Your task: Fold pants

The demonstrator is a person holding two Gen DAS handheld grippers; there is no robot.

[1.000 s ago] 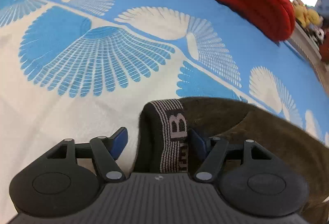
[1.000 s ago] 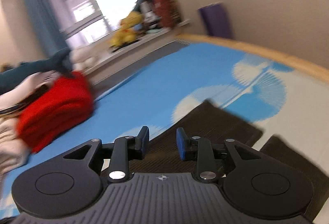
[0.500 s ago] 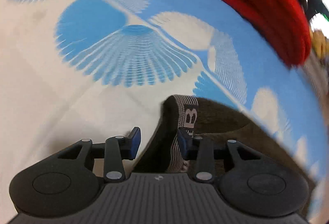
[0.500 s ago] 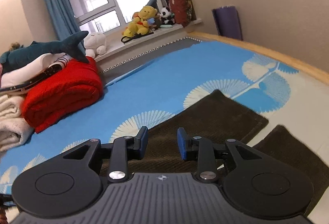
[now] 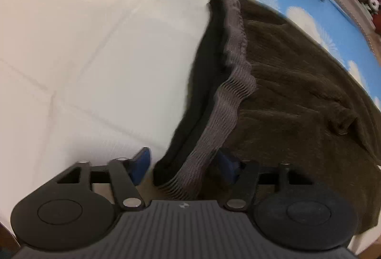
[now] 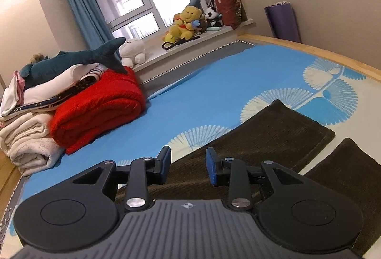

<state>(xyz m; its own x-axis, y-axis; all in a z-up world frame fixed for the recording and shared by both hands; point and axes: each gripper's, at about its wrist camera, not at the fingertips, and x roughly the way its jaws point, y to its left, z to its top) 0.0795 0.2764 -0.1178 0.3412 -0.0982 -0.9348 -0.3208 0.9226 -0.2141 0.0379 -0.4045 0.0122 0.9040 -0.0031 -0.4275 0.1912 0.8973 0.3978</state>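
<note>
Dark brown pants (image 5: 297, 82) lie spread on the blue and white bedsheet (image 5: 71, 56). In the left wrist view their grey ribbed waistband (image 5: 228, 92) runs toward me and passes between the fingers of my left gripper (image 5: 183, 163), which is open around it with gaps on both sides. In the right wrist view the two pant legs (image 6: 281, 130) stretch away across the sheet. My right gripper (image 6: 188, 163) is open and empty, hovering over the near part of the pants.
A folded red blanket (image 6: 100, 106) and a pile of cream and white laundry (image 6: 26, 137) with a plush shark (image 6: 71, 63) sit at the bed's far left. Stuffed toys (image 6: 185, 23) line the windowsill. The wooden bed frame (image 6: 309, 49) edges the right side.
My left gripper has opened wider and drawn back along the waistband, so more of the pants shows. My right gripper has stayed open; its view steadied and tilted slightly.
</note>
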